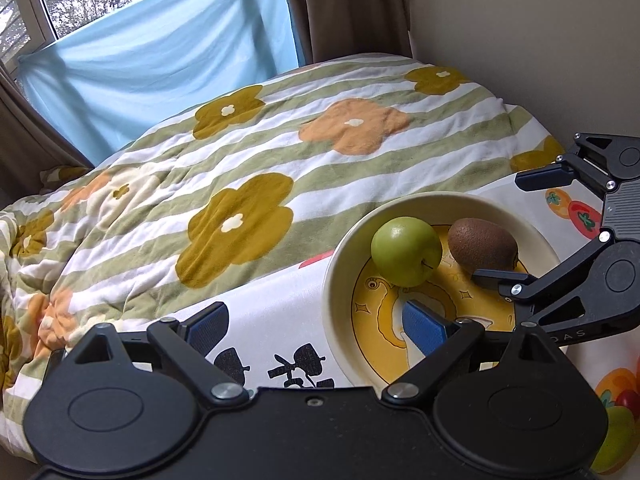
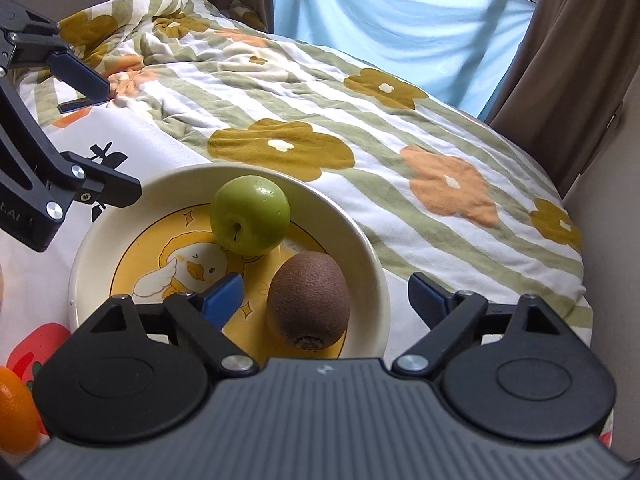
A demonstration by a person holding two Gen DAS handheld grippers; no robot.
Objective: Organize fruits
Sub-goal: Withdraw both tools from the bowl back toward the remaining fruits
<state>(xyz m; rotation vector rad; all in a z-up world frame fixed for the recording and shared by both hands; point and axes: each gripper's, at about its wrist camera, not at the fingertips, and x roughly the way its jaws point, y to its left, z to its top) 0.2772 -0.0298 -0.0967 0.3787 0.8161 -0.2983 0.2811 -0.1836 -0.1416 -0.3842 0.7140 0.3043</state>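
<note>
1. Kiwi (image 2: 307, 300) lies nearest the right wrist camera, resting in the cream bowl (image 2: 372, 280) on the side toward that camera, between the spread fingers of the right gripper (image 2: 326, 294), which is released and grasps nothing.
2. Just beyond it sits the green apple (image 2: 250, 214), also in the bowl, close to the kiwi; whether the two touch is hard to tell.
3. Both fruits rest on the bowl's yellow duck picture, so this part of the sorting looks done, and the kiwi appears freshly set down.
4. Across the bowl, the left gripper (image 1: 320, 326) hangs spread wide and empty, one blue pad over the bowl's inside and the other outside its rim.
5. An orange (image 2: 16, 412) shows at the left edge of the right wrist view, outside the bowl on the printed cloth (image 2: 132, 136).
6. Judging from this, the next move calls for lifting the right gripper clear without nudging the kiwi, then reaching for the orange.
</note>
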